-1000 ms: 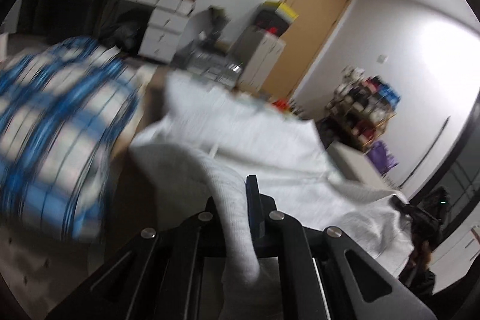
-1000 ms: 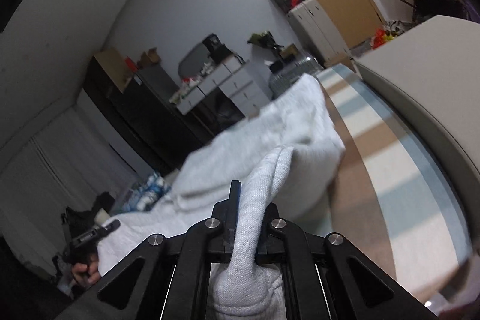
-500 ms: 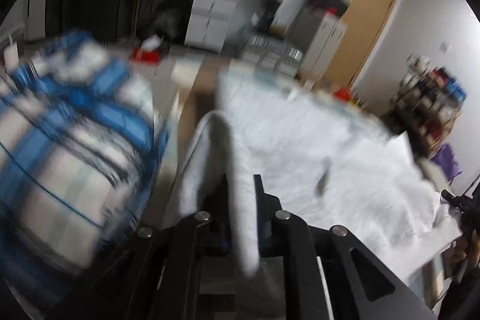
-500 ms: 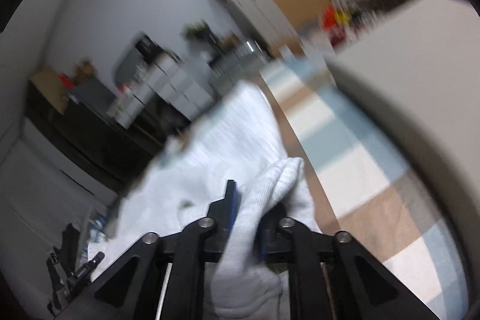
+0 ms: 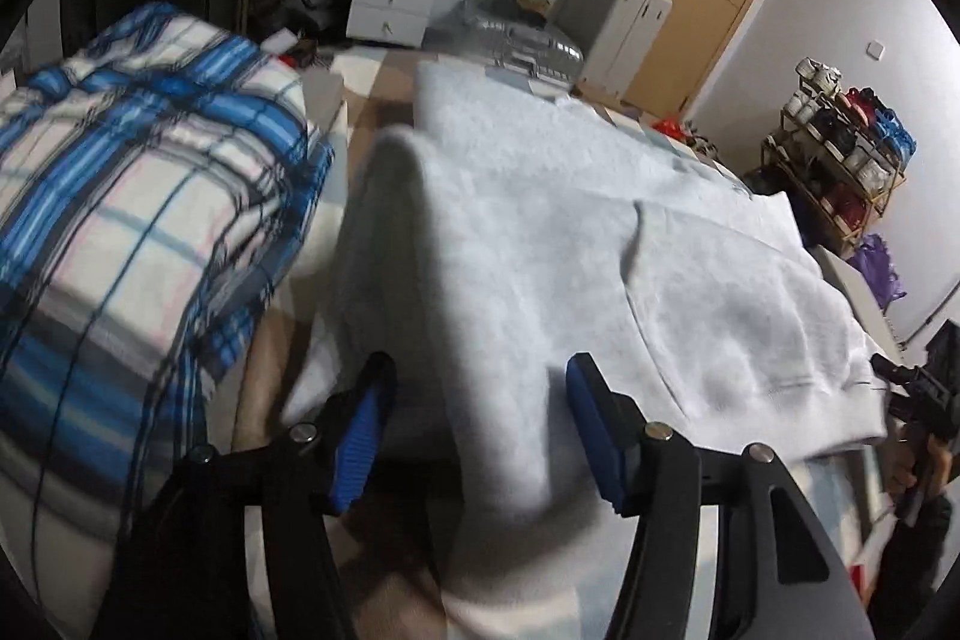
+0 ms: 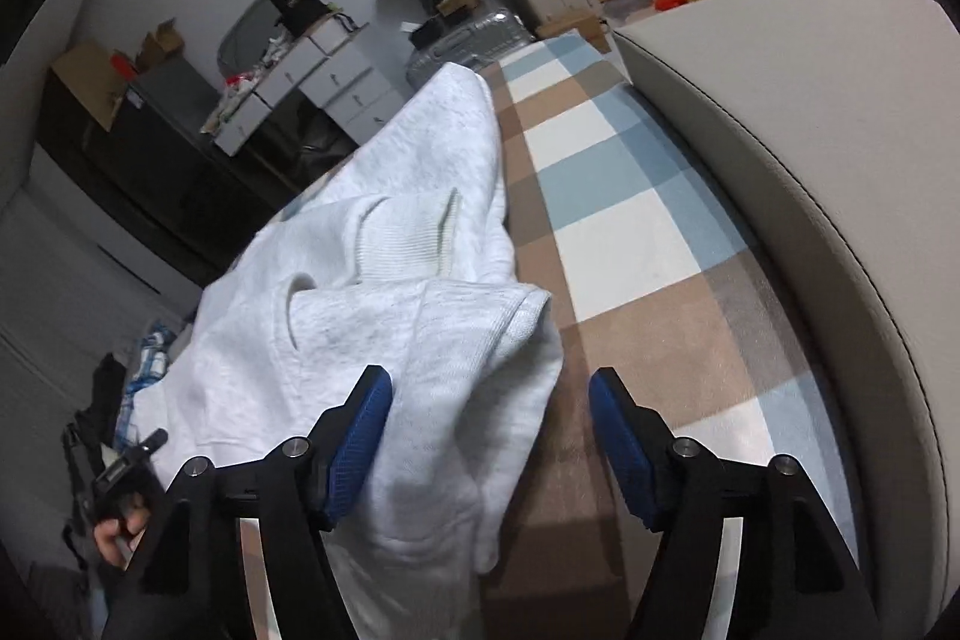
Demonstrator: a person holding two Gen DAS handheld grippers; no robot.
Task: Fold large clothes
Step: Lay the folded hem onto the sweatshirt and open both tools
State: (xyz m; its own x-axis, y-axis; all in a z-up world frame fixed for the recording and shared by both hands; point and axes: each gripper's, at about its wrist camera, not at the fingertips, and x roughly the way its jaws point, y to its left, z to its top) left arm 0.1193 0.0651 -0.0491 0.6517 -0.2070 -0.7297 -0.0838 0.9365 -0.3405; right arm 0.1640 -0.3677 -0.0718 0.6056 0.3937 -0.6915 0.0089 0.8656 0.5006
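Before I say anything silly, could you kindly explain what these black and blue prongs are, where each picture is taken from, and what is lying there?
No robot here: a person holds a two-finger gripper in each hand, and a wide-angle camera on each looks forward along its fingers. One picture comes from the left gripper, the other from the right gripper; the blue parts are its finger pads. Both grippers are open and hold nothing. A light grey sweatshirt, partly folded, lies on a checked bedcover. From the right, a folded-over part lies nearest the fingers. A blue plaid garment sits beside the sweatshirt, and a padded grey surface borders the bedcover.
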